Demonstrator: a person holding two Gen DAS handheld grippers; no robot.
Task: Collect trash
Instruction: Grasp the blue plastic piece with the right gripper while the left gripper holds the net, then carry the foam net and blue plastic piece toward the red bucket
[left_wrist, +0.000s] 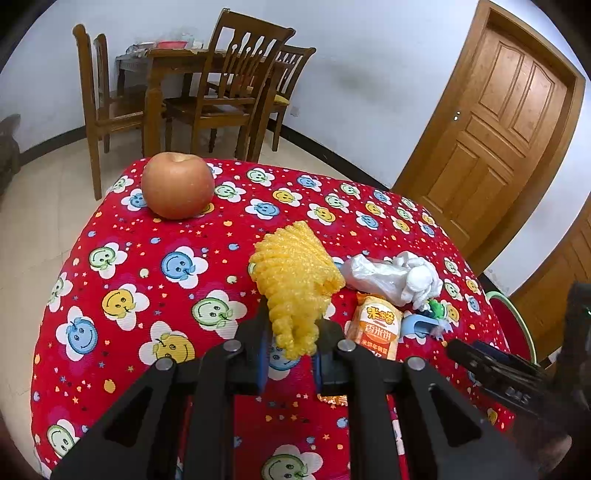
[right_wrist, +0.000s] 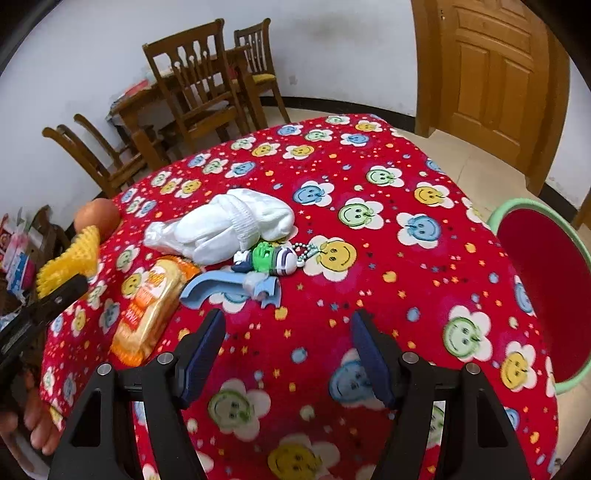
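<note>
My left gripper (left_wrist: 290, 328) is shut on the lower end of a yellow foam fruit net (left_wrist: 295, 280), held just above the red smiley-flower tablecloth (left_wrist: 147, 280); the net also shows at the left of the right wrist view (right_wrist: 72, 258). My right gripper (right_wrist: 288, 343) is open and empty over the cloth. Ahead of it lie an orange rice-cracker packet (right_wrist: 147, 306), a crumpled clear plastic bag with white cloth (right_wrist: 229, 229), a blue plastic piece (right_wrist: 229, 290) and a green toy keychain (right_wrist: 269, 256). The packet (left_wrist: 376, 325) and the bag (left_wrist: 391, 277) lie right of the net.
An apple (left_wrist: 177, 184) sits at the table's far left corner. A red basin with a green rim (right_wrist: 546, 291) stands beside the table on the right. Wooden chairs (left_wrist: 236, 85) and a dining table stand by the far wall. A wooden door (left_wrist: 498, 122) is at right.
</note>
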